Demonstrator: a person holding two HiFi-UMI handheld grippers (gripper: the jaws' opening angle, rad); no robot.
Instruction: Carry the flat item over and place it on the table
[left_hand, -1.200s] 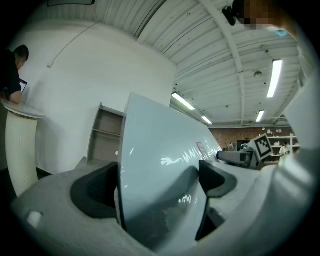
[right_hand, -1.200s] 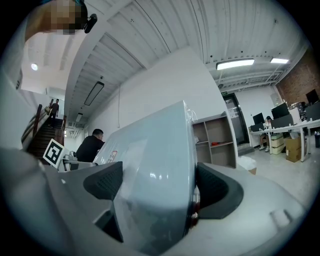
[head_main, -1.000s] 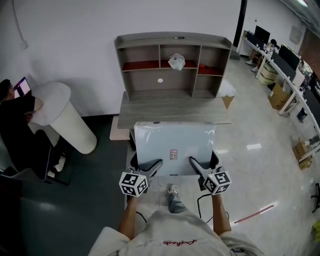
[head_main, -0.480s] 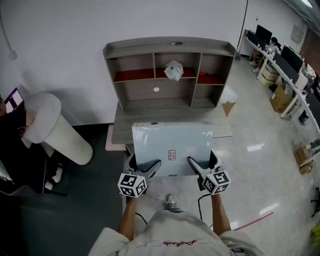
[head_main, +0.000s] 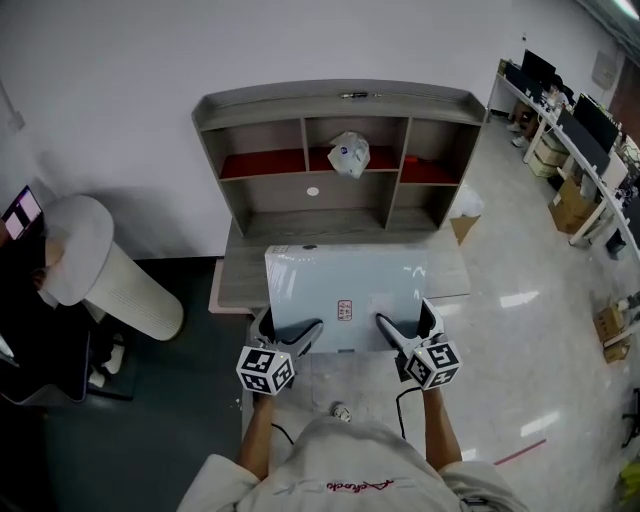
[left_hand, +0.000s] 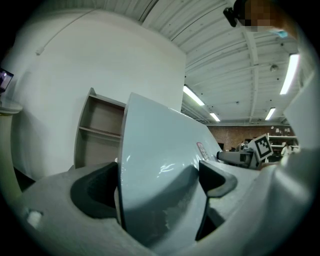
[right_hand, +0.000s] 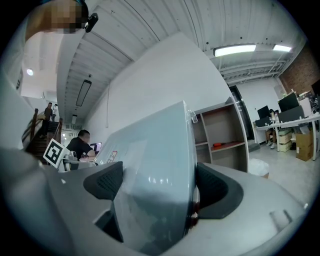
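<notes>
Holding panel (head_main: 345, 285): level, to land flat on table (head_main: 238, 272).
Left gripper (head_main: 305, 330), right gripper (head_main: 387, 326): my jaws clamp its near edge.

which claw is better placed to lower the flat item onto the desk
Neither alone. The left claw and right claw are each shut on the near edge of the flat item, evenly spaced, and it hangs over the desk, so both should probably lower together.
</notes>
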